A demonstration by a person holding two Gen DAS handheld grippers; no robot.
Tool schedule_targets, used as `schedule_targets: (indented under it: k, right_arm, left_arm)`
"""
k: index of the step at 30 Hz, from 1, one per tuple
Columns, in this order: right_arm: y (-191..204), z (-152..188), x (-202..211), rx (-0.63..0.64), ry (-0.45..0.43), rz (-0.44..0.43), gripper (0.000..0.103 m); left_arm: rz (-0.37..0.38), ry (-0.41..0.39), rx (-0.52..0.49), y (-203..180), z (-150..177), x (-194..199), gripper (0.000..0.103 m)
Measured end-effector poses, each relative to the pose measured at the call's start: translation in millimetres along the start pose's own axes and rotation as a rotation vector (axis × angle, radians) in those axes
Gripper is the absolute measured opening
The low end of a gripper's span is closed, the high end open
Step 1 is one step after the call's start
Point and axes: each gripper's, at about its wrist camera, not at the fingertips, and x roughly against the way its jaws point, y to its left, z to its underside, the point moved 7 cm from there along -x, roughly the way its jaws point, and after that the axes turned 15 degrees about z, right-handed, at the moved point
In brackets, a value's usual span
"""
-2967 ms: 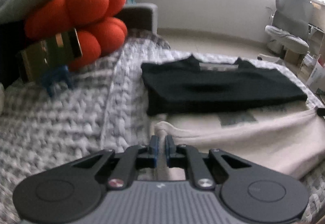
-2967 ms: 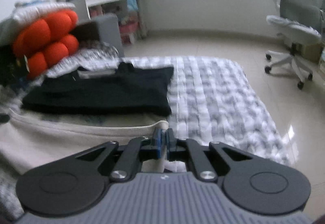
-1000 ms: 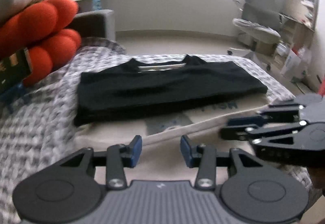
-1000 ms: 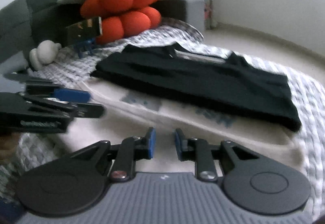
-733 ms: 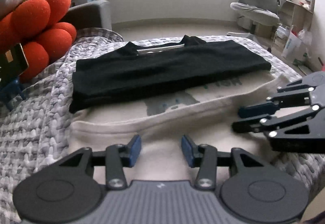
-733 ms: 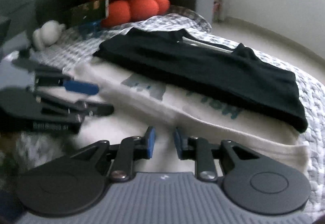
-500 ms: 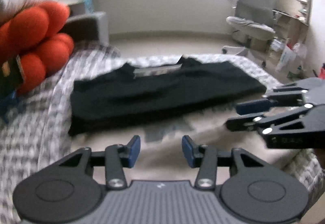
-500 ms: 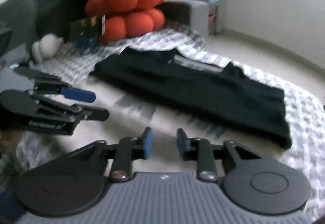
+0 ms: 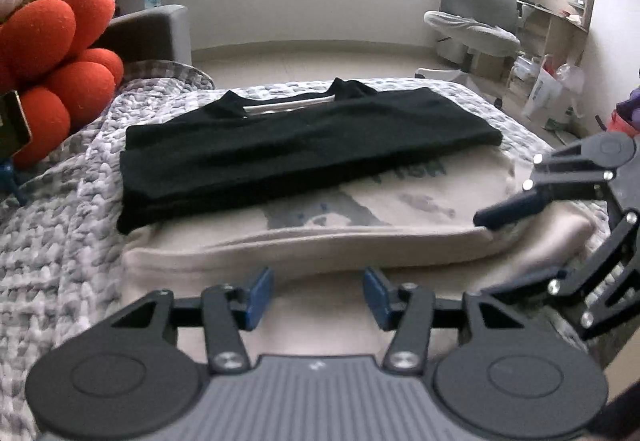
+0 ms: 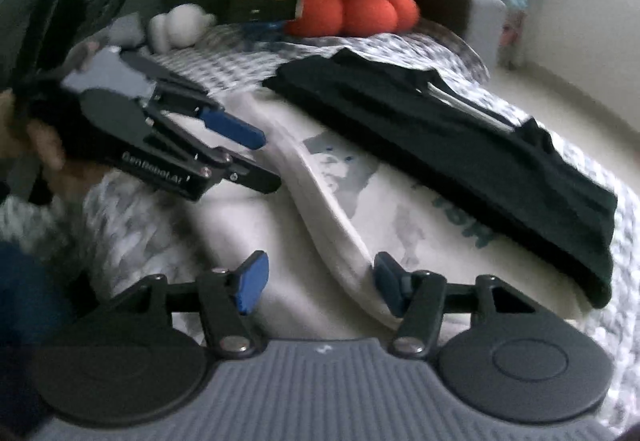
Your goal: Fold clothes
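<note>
Both grippers, left (image 9: 318, 295) and right (image 10: 316, 287), are opening, fingers spreading off the cream shirt (image 9: 400, 253), now released and lying folded on the bed (image 9: 60, 241) beside the black shirt (image 9: 300, 149); this fold looks finished.

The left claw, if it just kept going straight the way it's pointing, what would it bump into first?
Most likely the cream shirt: the left claw, its jaws opening with nothing between them, tilts down at its folded edge. The black shirt lies beyond. Depth is hard to judge.
</note>
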Motion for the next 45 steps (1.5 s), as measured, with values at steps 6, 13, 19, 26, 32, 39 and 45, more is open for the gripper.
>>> schedule_targets:
  k: [6, 13, 19, 26, 32, 39, 45]
  right_arm:
    - [-2, -4, 9, 0.067, -0.043, 0.026, 0.06]
    - [-85, 11, 6, -0.276, -0.003, 0.345, 0.063]
    - [-139, 54, 19, -0.623, 0.045, 0.304, 0.059]
    - [-126, 51, 27, -0.547, -0.013, 0.331, 0.008]
    - [-135, 51, 38, -0.62, -0.081, 0.438, 0.011]
    - [-146, 71, 32, -0.781, -0.038, 0.349, 0.052]
    - [-143, 73, 32, -0.77, -0.016, 0.277, 0.053]
  left_arm:
    - [0.003, -0.005, 0.019, 9, -2, 1, 0.052]
    - [-0.102, -0.035, 0.148, 44, -5, 14, 0.055]
    - [-0.226, -0.07, 0.264, 87, 4, 37, 0.054]
    - [-0.254, -0.065, 0.232, 81, 16, 37, 0.024]
    - [-0.285, -0.069, 0.218, 82, 15, 41, 0.011]
    - [-0.261, -0.088, 0.266, 87, 17, 45, 0.015]
    - [-0.237, -0.099, 0.292, 89, 16, 41, 0.032]
